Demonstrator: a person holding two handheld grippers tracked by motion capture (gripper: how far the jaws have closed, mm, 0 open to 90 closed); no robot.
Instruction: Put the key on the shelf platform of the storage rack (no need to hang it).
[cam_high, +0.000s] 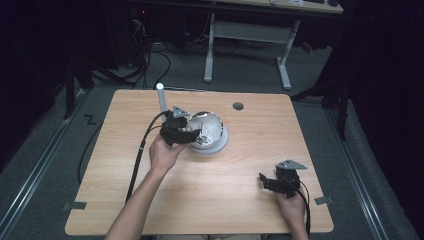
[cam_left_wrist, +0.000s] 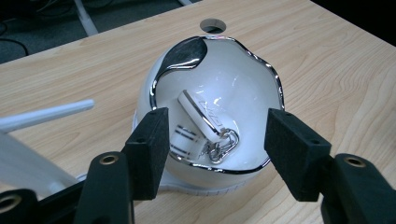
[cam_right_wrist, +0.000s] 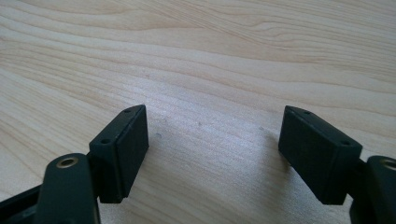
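Worktop (cam_high: 225, 200): pale wood grain, rectangular, with a round cable hole (cam_high: 238, 106) near the far edge.

Bowl (cam_high: 210, 127): white, glossy, wavy silver-trimmed rim, seated on a white round base (cam_high: 220, 145); left of centre on the worktop, toward the far side. In the left gripper view, bowl (cam_left_wrist: 233, 93) tilted toward the camera, mouth open to view.

Contents of bowl: small white tag-like piece (cam_left_wrist: 201, 116) with silver trim and a metal chain clasp (cam_left_wrist: 222, 144), resting against the inner wall near the lower rim; exact kind hard to make out.

Left gripper (cam_high: 186, 134): held in the left hand (cam_high: 164, 152), at the near-left side of the bowl. Fingers (cam_left_wrist: 148, 149) spread wide, holding nothing; positioned either side of the bowl's near rim, left one just over the rim edge, right one just outside it, contact uncertain.

White post (cam_high: 161, 97): upright, just behind the left gripper, rounded tip.

Right gripper (cam_high: 267, 182): held in the right hand (cam_high: 291, 205) at the near-right of the worktop, well apart from the bowl. Fingers (cam_right_wrist: 121, 149) wide apart, empty, low over bare wood.

Beyond the worktop: grey floor, white desk legs (cam_high: 210, 50).
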